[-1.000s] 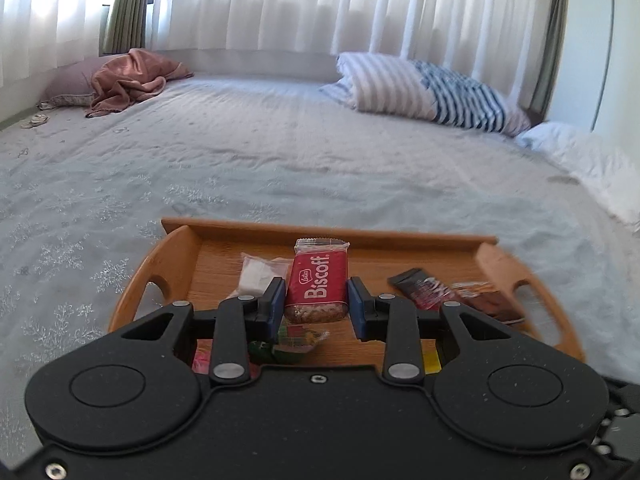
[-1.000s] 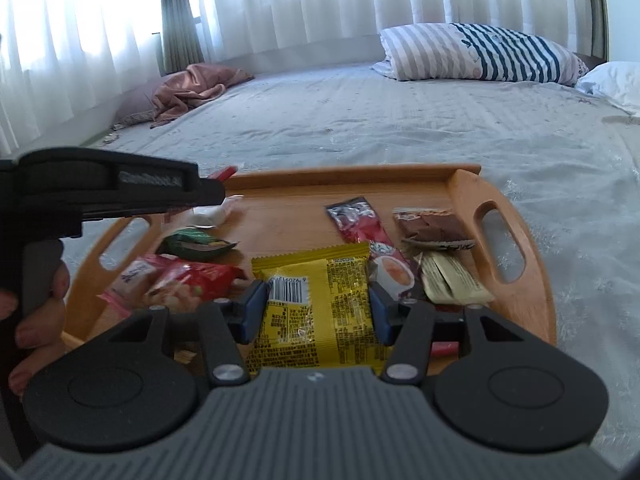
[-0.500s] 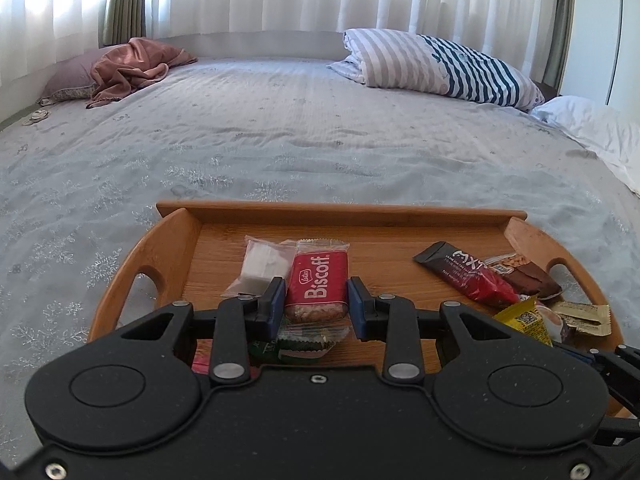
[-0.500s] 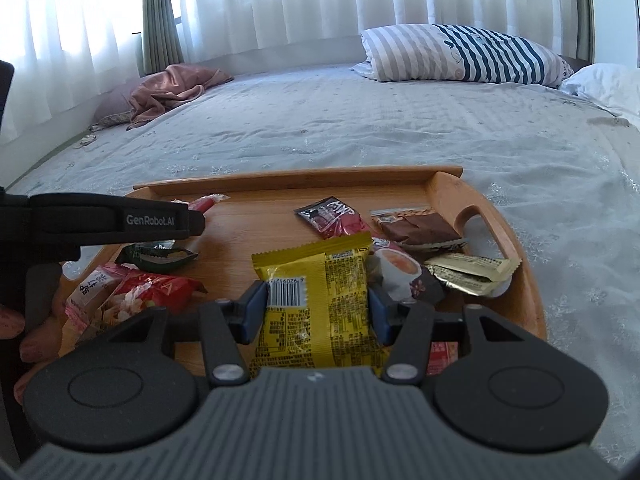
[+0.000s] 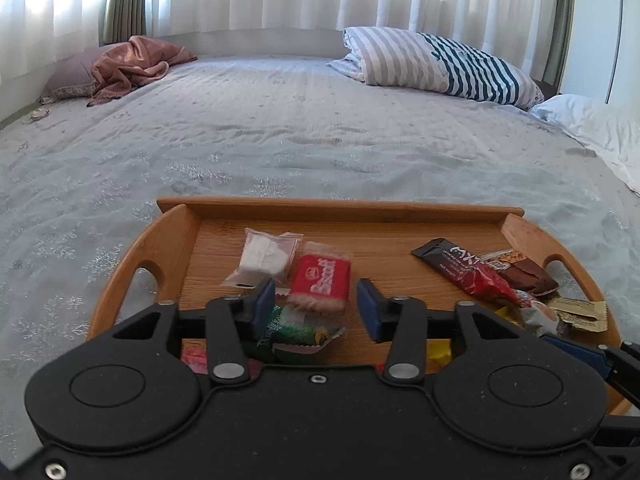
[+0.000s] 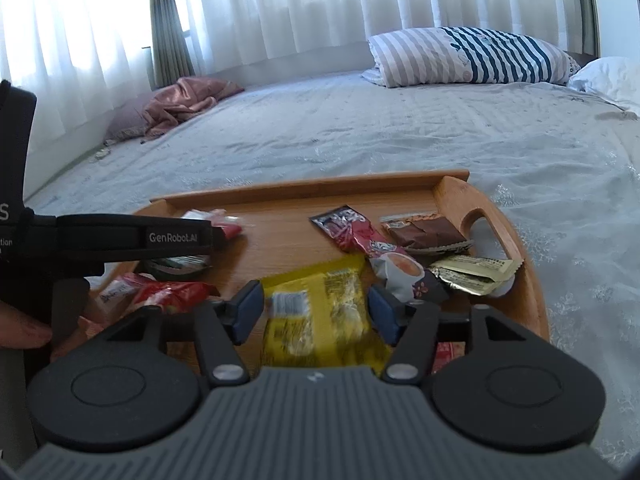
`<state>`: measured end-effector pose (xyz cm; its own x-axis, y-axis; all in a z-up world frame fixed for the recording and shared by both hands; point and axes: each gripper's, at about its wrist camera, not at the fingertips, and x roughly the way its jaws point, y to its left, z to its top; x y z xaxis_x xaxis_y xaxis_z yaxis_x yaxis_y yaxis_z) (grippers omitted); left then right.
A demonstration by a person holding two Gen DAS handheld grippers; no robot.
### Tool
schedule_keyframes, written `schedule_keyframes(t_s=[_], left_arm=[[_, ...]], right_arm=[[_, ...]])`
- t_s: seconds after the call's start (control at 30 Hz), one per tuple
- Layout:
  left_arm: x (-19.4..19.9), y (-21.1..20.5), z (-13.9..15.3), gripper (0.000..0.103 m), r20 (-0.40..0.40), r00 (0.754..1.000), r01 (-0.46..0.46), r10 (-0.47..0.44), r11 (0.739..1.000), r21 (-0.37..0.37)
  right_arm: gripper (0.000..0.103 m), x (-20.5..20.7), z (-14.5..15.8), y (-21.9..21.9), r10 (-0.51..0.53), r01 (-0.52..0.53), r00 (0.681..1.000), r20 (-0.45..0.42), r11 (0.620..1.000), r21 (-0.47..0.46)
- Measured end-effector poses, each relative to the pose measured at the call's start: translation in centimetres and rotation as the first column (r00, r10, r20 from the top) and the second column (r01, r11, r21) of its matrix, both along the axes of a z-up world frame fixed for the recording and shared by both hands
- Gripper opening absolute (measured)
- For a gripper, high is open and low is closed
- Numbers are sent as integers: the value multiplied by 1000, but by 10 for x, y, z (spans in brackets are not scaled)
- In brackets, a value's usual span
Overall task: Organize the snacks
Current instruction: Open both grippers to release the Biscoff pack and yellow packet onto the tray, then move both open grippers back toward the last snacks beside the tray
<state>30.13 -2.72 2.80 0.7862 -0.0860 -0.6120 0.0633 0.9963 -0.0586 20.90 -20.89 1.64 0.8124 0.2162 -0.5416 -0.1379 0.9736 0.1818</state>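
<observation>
Your left claw (image 5: 316, 304) stood wide open, pads clear of red Biscoff pack (image 5: 320, 282) lying between them on wooden tray (image 5: 340, 208). Your right claw (image 6: 316, 310) was parted too; blurred yellow snack packet (image 6: 320, 312) sat between pads, contact unclear. Tray rested on bed (image 5: 280, 140).

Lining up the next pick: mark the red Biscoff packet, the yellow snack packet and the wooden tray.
Red Biscoff packet (image 5: 320, 282), left wrist view, on the white lettering.
Yellow snack packet (image 6: 320, 312), right wrist view, mid-wrapper.
Wooden tray (image 5: 340, 205), left wrist view, far rim.
</observation>
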Motion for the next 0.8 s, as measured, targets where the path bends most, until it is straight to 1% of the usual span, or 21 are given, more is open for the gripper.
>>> schedule_keyframes(t_s=[0.03, 0.07, 0.1, 0.17, 0.27, 0.3, 0.5, 0.63, 0.8], left_arm=[[-3, 0, 2, 50, 5, 1000, -1, 1, 1000, 6], [-7, 1, 4, 56, 11, 1000, -3, 3, 1000, 13], [-11, 1, 6, 64, 17, 1000, -10, 10, 1000, 23], [-21, 1, 11, 73, 39, 999, -16, 14, 999, 47], [-36, 3, 18, 76, 61, 998, -18, 13, 997, 72], [-41, 3, 19, 80, 60, 998, -17, 13, 997, 74], [-71, 10, 26, 89, 66, 998, -5, 1, 999, 50], [-91, 10, 27, 92, 65, 998, 1, -4, 999, 53], [-112, 12, 24, 94, 52, 999, 7, -9, 999, 34]], right_arm=[[76, -2, 2, 0, 1, -1, 1000, 6, 1000, -2], [78, -5, 3, 0, 2, -2, 1000, 13, 1000, -4], [79, -8, 5, -1, 2, -2, 1000, 19, 1000, -6], [82, -14, 9, -2, 2, -1, 999, 32, 1000, -10], [86, -24, 15, -6, 5, -3, 999, 54, 1000, -22], [87, -28, 17, -6, 6, -4, 998, 61, 1000, -28], [90, -49, 25, -14, 7, -3, 996, 87, 999, -48], [92, -61, 25, -19, 0, 6, 996, 93, 998, -59], [94, -74, 20, -24, -6, 12, 996, 86, 998, -64]])
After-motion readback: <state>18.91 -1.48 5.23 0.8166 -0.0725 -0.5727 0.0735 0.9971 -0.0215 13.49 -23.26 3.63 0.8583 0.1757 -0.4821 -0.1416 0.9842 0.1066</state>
